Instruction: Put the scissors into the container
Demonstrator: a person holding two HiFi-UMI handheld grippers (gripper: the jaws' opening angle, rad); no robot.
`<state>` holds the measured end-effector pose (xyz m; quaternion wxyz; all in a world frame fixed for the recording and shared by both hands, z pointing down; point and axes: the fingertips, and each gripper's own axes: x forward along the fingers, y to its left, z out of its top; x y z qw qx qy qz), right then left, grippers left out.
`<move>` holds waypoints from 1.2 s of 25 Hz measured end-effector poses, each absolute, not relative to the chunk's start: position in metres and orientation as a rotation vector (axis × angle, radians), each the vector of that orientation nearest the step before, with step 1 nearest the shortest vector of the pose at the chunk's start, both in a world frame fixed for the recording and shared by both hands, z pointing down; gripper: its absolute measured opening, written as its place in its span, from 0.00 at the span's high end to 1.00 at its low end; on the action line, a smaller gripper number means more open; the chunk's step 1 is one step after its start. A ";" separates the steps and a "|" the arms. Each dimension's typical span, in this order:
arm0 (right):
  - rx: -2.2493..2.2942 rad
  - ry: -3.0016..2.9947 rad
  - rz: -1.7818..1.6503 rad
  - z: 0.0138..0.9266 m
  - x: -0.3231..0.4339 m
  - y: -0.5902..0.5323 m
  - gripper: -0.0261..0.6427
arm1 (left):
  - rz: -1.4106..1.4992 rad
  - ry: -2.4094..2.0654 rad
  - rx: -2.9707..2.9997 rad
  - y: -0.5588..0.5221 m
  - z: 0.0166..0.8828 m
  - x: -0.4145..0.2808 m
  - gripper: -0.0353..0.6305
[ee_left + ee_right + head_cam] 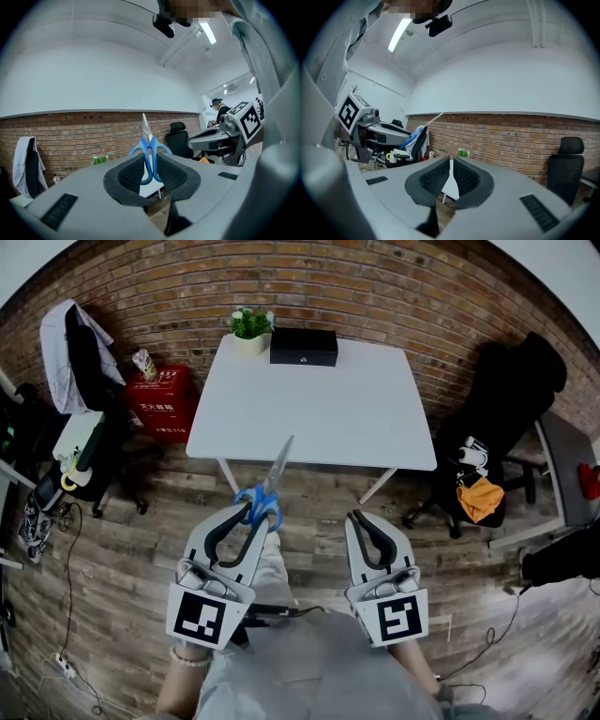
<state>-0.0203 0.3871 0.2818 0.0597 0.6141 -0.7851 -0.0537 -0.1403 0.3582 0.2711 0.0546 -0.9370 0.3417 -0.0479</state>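
**Scissors held in our left gripper, short of the worktop**

Our left gripper's fingers (129, 176) are clenched on the blue handles of the scissors (149, 150). The handle loops sit between the pads and the closed blades point up and away from us. In the head view the left gripper (251, 512) holds the scissors (267, 488) in the air over the wooden floor (122, 559). The blade tip reaches the near edge of the white worktop (319, 409).

Our right gripper's fingers (433, 180) are drawn together with only a thin slit between them and nothing in it. The right gripper (361, 521) hovers beside the left one, also over the floor.

The black container (304, 346) stands at the far edge of the worktop, just beside a small potted plant (250, 329) and well apart from the scissors. A red box (161, 401) sits on the floor to the left of the worktop, and a black chair (506, 418) stands to the right.
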 end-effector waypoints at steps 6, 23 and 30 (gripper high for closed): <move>1.885 -2.346 -0.159 0.290 -0.012 0.365 0.88 | -0.145 1.002 -2.847 0.333 0.277 -0.135 0.80; 1.927 -2.280 -0.167 0.285 0.014 0.263 0.88 | -0.119 0.885 -2.871 0.223 0.269 -0.099 0.80; 1.935 -2.255 -0.170 0.277 0.026 0.206 0.88 | -0.102 0.866 -2.891 0.165 0.265 -0.087 0.80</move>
